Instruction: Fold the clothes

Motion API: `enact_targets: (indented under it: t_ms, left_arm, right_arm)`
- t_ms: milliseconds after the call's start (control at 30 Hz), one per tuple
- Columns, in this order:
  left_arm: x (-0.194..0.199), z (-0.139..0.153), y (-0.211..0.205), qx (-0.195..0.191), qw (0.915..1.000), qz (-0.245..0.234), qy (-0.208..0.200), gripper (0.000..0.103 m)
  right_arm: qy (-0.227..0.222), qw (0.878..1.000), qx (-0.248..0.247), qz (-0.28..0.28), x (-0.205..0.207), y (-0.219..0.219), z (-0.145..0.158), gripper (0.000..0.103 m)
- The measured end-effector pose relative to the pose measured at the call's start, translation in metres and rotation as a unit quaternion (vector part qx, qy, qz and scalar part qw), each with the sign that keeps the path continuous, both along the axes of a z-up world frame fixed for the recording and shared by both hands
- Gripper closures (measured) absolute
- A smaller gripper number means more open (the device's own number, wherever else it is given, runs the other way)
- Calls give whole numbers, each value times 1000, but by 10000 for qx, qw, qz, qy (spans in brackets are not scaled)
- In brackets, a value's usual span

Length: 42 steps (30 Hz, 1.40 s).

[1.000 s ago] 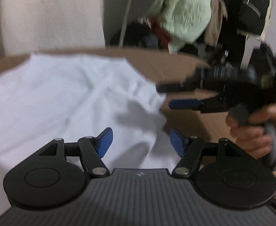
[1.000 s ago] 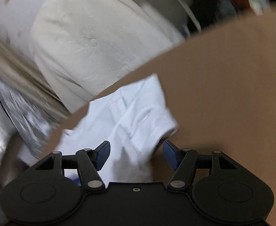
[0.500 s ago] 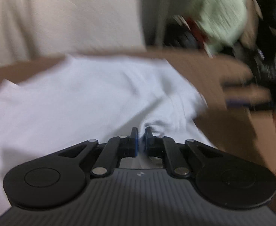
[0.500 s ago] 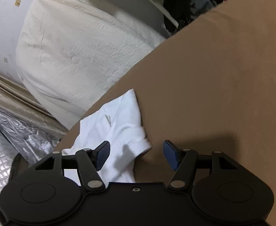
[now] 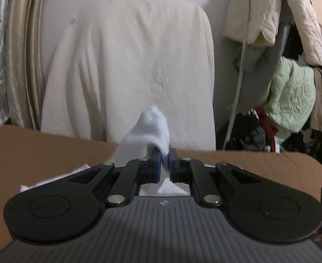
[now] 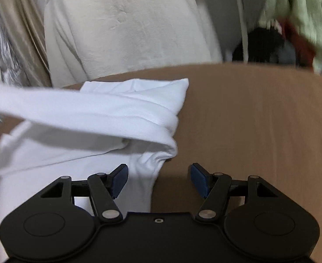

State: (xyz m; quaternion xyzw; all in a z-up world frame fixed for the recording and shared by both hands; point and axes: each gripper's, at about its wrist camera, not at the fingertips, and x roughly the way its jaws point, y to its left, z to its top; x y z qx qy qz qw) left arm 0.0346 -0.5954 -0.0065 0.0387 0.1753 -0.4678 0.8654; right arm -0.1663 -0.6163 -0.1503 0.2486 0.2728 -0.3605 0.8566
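1. In our left wrist view, the left gripper [image 5: 165, 164] is clamped on a pinch of the white garment [image 5: 149, 131]. The blue pads [image 5: 158, 164] press together with cloth between them.
2. The pinched fold stands up as a rounded peak just ahead of and above the fingertips. From there the cloth slopes down and to the left of the gripper, toward the brown surface [image 5: 40, 149] below it.
3. Beyond the gripper we see a cream upholstered panel [image 5: 139, 65] standing upright. Clothes hang in a heap [image 5: 292, 98] ahead and to the right.
4. In our right wrist view, the right gripper [image 6: 158, 179] has its fingers spread apart with nothing pressed between them. Its left fingertip lies over the garment [image 6: 84, 114]; its right fingertip lies over the bare brown surface [image 6: 259, 120].
5. The garment lies ahead of this gripper and to its left. Its right edge ends in a bunched corner just ahead of the gap between the fingers.
6. A raised band of the cloth runs crosswise in front of the gripper. Its long axis goes from far left, where it lifts out of view, to that corner.
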Motion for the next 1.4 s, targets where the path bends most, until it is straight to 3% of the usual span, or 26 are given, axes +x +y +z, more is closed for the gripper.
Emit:
enact_targets:
  t_ms: [67, 200, 300, 433, 500, 633, 700, 800, 867, 967, 1000, 1033, 1100, 1133, 1200, 1267, 1333, 1367, 1400]
  left_arm:
    - [3, 11, 4, -205, 9997, 66, -148, 96]
    - [4, 16, 23, -512, 9975, 426, -239, 96]
    - [10, -21, 24, 10, 9935, 1133, 134, 96]
    - [32, -82, 40, 676, 9761, 1745, 1107, 96]
    - [37, -101, 56, 868, 9665, 1976, 1387, 95]
    - [44, -109, 69, 1476, 9519, 2303, 1384, 90]
    - [48, -102, 73, 1766, 9377, 2756, 1162, 88]
    - [62, -97, 93, 1945, 9200, 3198, 1163, 67]
    - [77, -97, 117, 1733, 9127, 3396, 1471, 66]
    - [97, -94, 144, 1175, 9239, 3100, 1913, 58]
    - [106, -96, 141, 1237, 9356, 2651, 1978, 51]
    - [116, -99, 138, 1303, 9453, 2188, 2037, 51]
    - [123, -99, 126, 1575, 9539, 1855, 1758, 51]
    - [130, -99, 125, 1352, 9544, 1809, 1953, 49]
    - [144, -99, 123, 883, 9525, 1717, 2356, 36]
    - [161, -109, 127, 238, 9359, 1635, 3112, 33]
    - [171, -122, 124, 2, 9144, 1550, 3740, 32]
    - [174, -129, 119, 77, 9054, 1510, 3967, 32]
    - [167, -132, 114, 189, 9092, 1450, 3898, 32]
  right_arm:
    - [-57, 9997, -219, -116, 1, 1, -2, 36]
    - [-422, 9980, -43, -461, -11, -10, -2, 74]
    - [-674, 9950, 249, -689, -22, -17, -5, 77]
    - [-238, 9982, 63, -545, -11, -10, -8, 78]
    - [5, 9990, -134, -432, -5, -4, -6, 78]
    - [86, 9988, -162, -447, -3, -5, -5, 78]
    - [107, 9987, -166, -479, -3, -6, -4, 78]
    - [168, 9986, -214, -449, -4, -4, -2, 78]
    - [179, 9986, -184, -471, -5, -3, -1, 78]
    - [237, 9980, -199, -548, -4, -1, 1, 76]
    - [243, 9976, -214, -616, -4, 0, 2, 74]
    - [281, 9971, -238, -660, -2, 1, 3, 73]
    - [352, 9966, -275, -697, 0, 3, 4, 71]
    - [383, 9964, -289, -693, 0, 3, 4, 71]
    - [426, 9963, -292, -694, 0, 2, 3, 68]
    - [408, 9962, -210, -736, -1, -1, 1, 66]
    - [350, 9963, -136, -774, -2, -2, -2, 65]
    - [336, 9963, -138, -781, -3, -2, -2, 65]
    - [321, 9963, -140, -787, -3, -3, -3, 64]
